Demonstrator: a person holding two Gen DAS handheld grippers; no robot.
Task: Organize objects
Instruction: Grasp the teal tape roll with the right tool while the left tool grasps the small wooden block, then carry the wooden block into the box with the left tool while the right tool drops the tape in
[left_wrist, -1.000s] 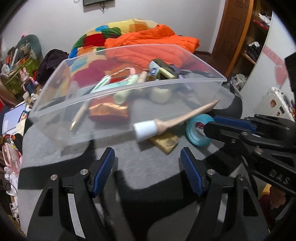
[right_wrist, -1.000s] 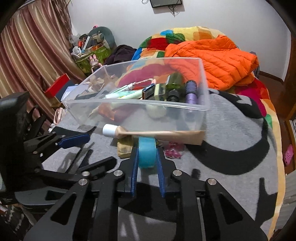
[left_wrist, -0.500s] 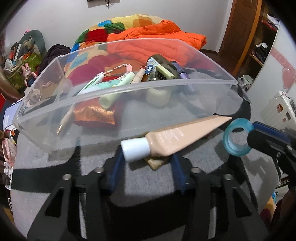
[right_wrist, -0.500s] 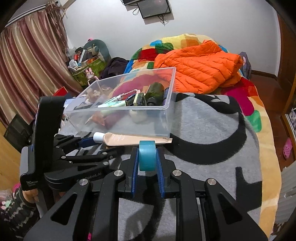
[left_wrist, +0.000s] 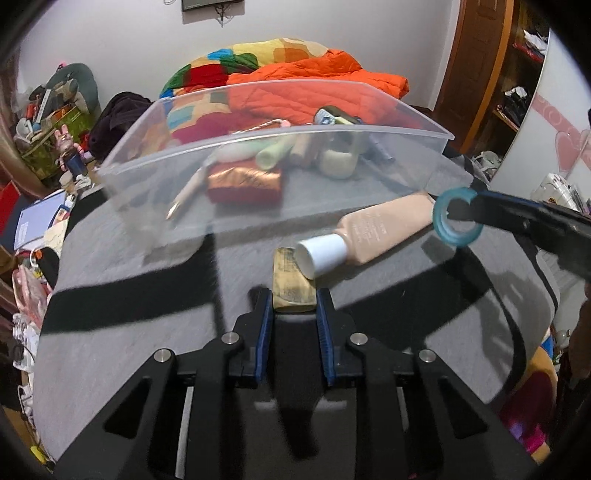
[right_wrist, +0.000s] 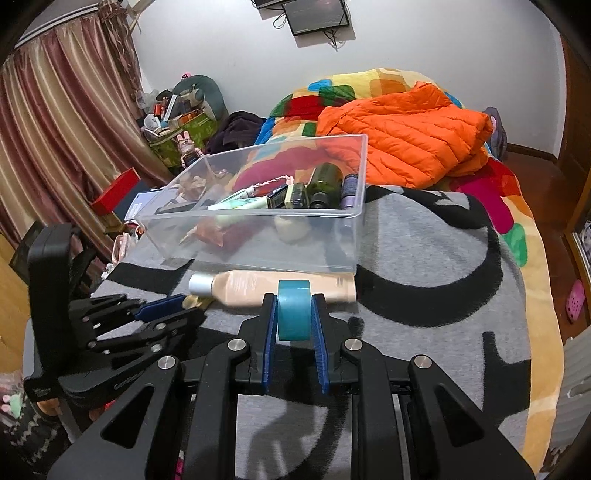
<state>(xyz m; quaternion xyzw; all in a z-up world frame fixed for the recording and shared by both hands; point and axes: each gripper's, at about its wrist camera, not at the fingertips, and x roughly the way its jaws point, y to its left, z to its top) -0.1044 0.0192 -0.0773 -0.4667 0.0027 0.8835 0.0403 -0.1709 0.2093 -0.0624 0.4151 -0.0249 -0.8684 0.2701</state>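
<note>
The left gripper (left_wrist: 294, 308) has just been closing and its blue pads now sit against both sides of a flat tan packet (left_wrist: 291, 284) that lies on the grey blanket (left_wrist: 129, 332); from the left wrist view the jaws look clamped on its near end. The white cap of a beige cosmetic tube (left_wrist: 373, 230) rests on the packet's far end, the tube running away to the right, just in front of the clear plastic bin (left_wrist: 147, 199). The right gripper (right_wrist: 294, 315) is pinched tight on a teal tape ring (right_wrist: 293, 310), held clear of the blanket near the tube's flat end.

The risk lies in the overlap. If the packet is lifted, the tube's cap may ride up, roll or get flicked aside, perhaps off the bed. The grip takes only the packet's near edge, so a limp packet could fold and slip out. The bin's near wall is close, so a low carry may catch its rim.
</note>
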